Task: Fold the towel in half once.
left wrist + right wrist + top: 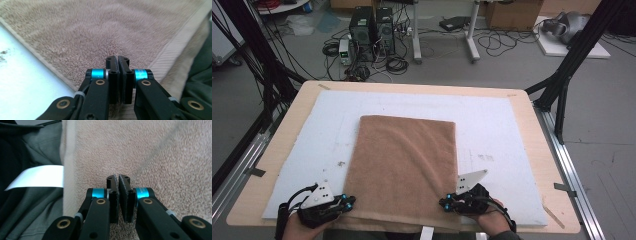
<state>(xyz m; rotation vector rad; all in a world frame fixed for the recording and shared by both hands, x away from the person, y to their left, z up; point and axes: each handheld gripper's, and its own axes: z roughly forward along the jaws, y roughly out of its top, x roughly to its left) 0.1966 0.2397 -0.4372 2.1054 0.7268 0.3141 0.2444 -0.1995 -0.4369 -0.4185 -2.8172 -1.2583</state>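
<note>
A light-brown terry towel [404, 167] lies flat on a white foam sheet [492, 130] covering the pale wooden table [532, 125], its near edge hanging just over the table's front. The left tongs [349, 202] sit at the towel's near left corner, jaws pressed together with no cloth between them [117, 62]. The right tongs [446, 204] rest at the near right corner, jaws likewise closed and empty [118, 180]. A white label [37, 180] sticks out from the towel's hem.
</note>
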